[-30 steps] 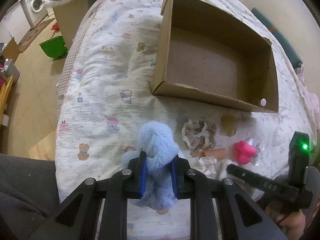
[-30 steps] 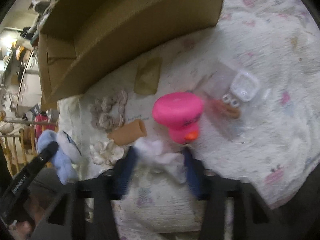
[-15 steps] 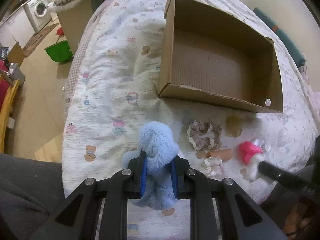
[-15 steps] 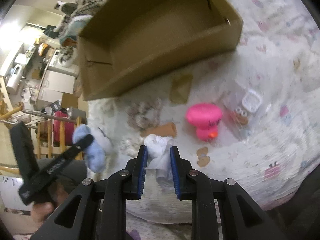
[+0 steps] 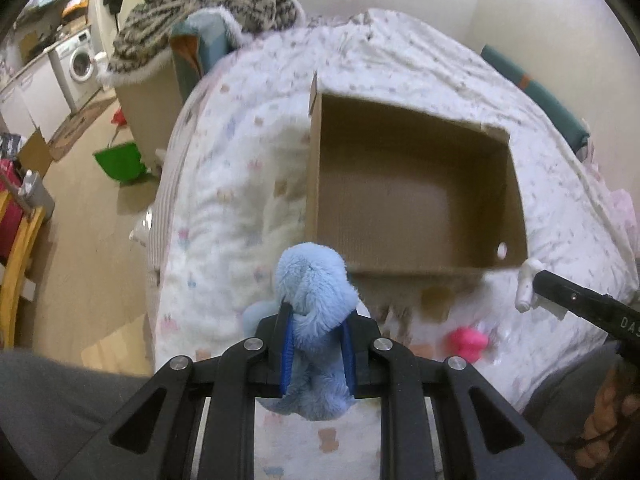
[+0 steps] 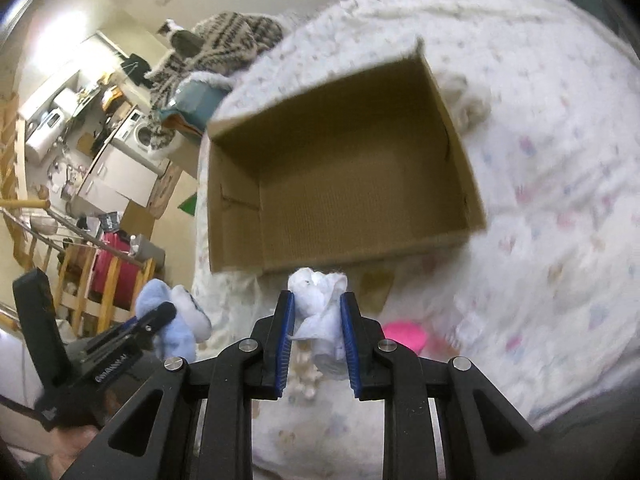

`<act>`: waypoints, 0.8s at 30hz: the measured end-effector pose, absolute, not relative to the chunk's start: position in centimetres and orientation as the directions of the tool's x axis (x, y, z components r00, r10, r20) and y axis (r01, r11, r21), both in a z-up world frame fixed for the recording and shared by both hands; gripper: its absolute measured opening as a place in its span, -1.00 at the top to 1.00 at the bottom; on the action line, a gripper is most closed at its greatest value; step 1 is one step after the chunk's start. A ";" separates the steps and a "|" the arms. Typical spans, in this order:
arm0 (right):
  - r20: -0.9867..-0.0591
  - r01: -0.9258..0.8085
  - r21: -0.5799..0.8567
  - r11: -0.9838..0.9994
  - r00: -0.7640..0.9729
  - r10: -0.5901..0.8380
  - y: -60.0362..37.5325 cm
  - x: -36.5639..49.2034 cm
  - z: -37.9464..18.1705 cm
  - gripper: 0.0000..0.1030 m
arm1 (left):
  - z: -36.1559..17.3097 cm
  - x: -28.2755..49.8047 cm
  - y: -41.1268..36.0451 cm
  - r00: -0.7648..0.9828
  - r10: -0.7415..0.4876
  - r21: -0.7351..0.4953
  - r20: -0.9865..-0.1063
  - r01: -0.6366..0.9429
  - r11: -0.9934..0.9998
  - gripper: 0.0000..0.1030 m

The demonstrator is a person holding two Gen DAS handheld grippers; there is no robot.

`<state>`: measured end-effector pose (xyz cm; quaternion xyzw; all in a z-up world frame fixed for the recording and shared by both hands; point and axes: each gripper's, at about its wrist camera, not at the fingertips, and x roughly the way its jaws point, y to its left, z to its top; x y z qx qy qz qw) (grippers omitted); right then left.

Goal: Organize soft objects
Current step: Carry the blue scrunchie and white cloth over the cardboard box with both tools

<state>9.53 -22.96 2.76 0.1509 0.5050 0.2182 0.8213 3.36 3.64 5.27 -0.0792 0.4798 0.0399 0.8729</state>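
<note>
My left gripper point(image 5: 316, 320) is shut on a fluffy light-blue plush toy point(image 5: 312, 288), held above the bed in front of the open cardboard box point(image 5: 416, 268). My right gripper point(image 6: 318, 306) is shut on a small white soft toy point(image 6: 320, 300), also lifted in front of the box point(image 6: 240, 200). In the left wrist view the right gripper point(image 5: 534, 284) shows at the right edge with the white toy point(image 5: 526, 288) in it. The right wrist view shows the left gripper point(image 6: 160, 316) at lower left carrying the blue plush point(image 6: 176, 320). The box looks empty inside.
A pink toy point(image 5: 466, 342) lies on the patterned bedspread point(image 5: 224, 200) near the front edge, also seen as the pink toy point(image 6: 404, 334) in the right view. A striped blanket pile point(image 5: 200, 12) sits beyond the bed. A green bin point(image 5: 120, 160) and wooden furniture point(image 5: 16, 264) stand on the floor left.
Both grippers rose above the bed with their toys. The right gripper closed on the white toy and lifted it off the bedspread. The box now sits straight ahead in both views.
</note>
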 end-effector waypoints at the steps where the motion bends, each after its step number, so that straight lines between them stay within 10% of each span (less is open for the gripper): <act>1: -0.757 -0.221 0.462 0.859 0.406 0.512 -23.0 10.0 3.4 0.52 | 5.9 4.1 3.6 0.549 0.001 -0.090 -0.836 -0.138 0.986 0.65; 24: -0.759 -0.229 0.390 0.892 0.467 0.453 -23.2 18.9 0.0 0.52 | 1.9 16.1 -0.8 0.566 0.041 0.021 -0.823 -0.043 0.999 0.65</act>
